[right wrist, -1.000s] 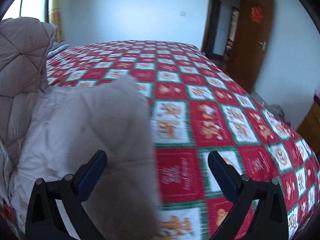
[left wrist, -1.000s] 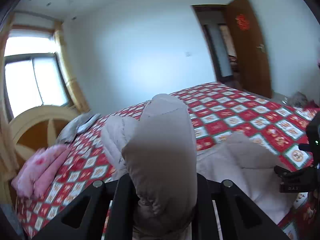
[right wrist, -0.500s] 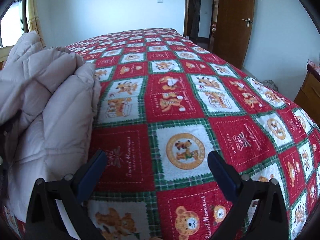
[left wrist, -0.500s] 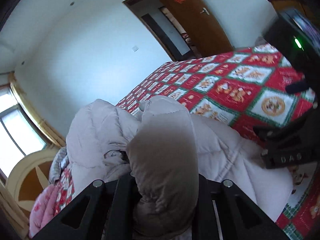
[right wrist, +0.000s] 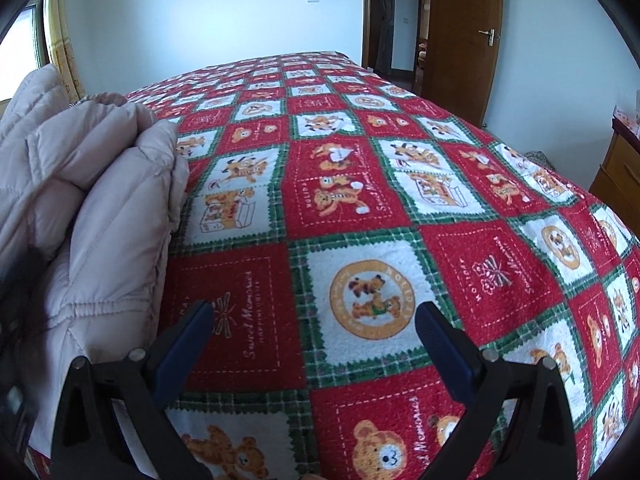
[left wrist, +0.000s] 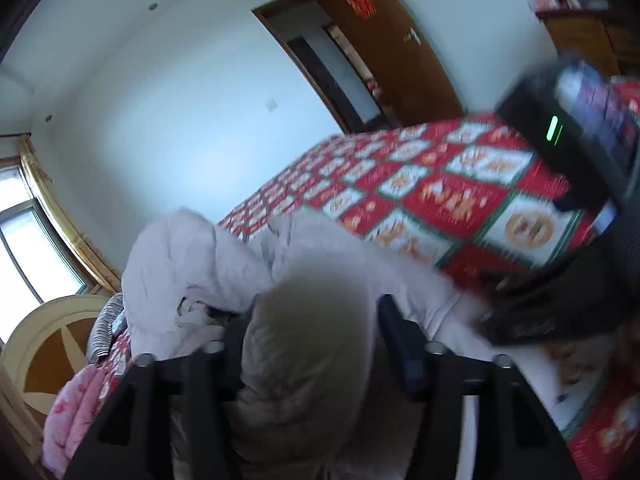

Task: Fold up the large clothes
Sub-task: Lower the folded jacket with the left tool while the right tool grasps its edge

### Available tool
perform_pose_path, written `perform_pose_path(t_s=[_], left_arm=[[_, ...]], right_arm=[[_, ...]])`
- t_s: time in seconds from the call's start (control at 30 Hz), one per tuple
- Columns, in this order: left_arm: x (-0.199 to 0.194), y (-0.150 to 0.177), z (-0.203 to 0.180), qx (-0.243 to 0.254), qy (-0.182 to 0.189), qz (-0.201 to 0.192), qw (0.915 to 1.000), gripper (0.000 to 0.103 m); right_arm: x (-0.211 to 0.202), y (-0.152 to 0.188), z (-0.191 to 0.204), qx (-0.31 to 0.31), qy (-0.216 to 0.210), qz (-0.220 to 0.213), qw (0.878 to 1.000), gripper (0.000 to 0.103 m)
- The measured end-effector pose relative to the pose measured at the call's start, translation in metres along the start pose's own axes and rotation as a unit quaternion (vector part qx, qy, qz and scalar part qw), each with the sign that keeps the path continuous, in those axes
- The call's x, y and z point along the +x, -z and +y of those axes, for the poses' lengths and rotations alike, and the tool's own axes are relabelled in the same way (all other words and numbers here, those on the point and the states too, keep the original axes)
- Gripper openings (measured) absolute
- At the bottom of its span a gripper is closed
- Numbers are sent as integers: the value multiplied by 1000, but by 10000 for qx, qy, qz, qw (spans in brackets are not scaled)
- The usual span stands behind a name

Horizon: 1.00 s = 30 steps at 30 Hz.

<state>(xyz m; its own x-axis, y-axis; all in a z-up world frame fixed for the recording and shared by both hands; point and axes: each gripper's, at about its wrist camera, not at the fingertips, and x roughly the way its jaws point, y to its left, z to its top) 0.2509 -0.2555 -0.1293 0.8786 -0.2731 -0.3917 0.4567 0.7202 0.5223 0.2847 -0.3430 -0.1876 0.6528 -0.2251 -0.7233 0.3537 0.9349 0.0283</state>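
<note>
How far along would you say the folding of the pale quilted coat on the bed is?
Done: the pale quilted puffer coat lies doubled over in a bulky heap on the red and green bear-print bedspread. In hand: the left gripper has just been opening, padded fabric between its jaws; the right gripper is open and empty. Left: flattening and squaring the bundle.

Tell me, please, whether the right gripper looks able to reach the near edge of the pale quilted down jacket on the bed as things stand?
Probably yes. The right gripper has open, empty jaws over the red patchwork bedspread, and the pale quilted down jacket lies just beside it, with only bare bedspread between them.
</note>
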Motion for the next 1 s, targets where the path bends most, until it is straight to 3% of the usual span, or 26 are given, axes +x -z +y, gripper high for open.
perform_pose_path(t_s=[0.07, 0.2, 0.27, 0.33, 0.4, 0.5, 0.6, 0.73, 0.87, 1.0], left_arm=[[-23, -11, 2, -67, 51, -367, 9993, 88], [-65, -37, 32, -383, -71, -924, 9950, 91], [-69, -41, 64, -587, -708, -972, 9910, 94], [-56, -35, 97, -786, -1111, -796, 9875, 99], [-29, -20, 130, -977, -1526, -307, 9830, 99], [11, 11, 166, -1261, -1688, 271, 9772, 99], [41, 39, 184, -1596, -1575, 632, 9725, 99], [60, 47, 172, -1822, -1263, 729, 9724, 99], [70, 27, 123, -1249, -1081, 535, 9848, 99], [70, 12, 84, -733, -1049, 317, 9913, 99]], right_arm=[[3, 1, -1, 31, 5, 31, 10000, 102], [3, 2, -1, 27, 3, 31, 10000, 102], [2, 2, 0, 9, 6, 25, 10000, 102], [1, 1, -1, 16, 5, -4, 10000, 102], [-1, -1, 1, 11, -28, -26, 10000, 102], [-3, -7, 7, -31, -61, -76, 9999, 102], [-14, -21, 10, 39, -32, -282, 9996, 102], [-43, -49, 12, 276, -98, -767, 9966, 102], [-68, -76, 29, 250, -345, -1135, 9926, 100], [-67, -97, 53, 175, -593, -1051, 9925, 90]])
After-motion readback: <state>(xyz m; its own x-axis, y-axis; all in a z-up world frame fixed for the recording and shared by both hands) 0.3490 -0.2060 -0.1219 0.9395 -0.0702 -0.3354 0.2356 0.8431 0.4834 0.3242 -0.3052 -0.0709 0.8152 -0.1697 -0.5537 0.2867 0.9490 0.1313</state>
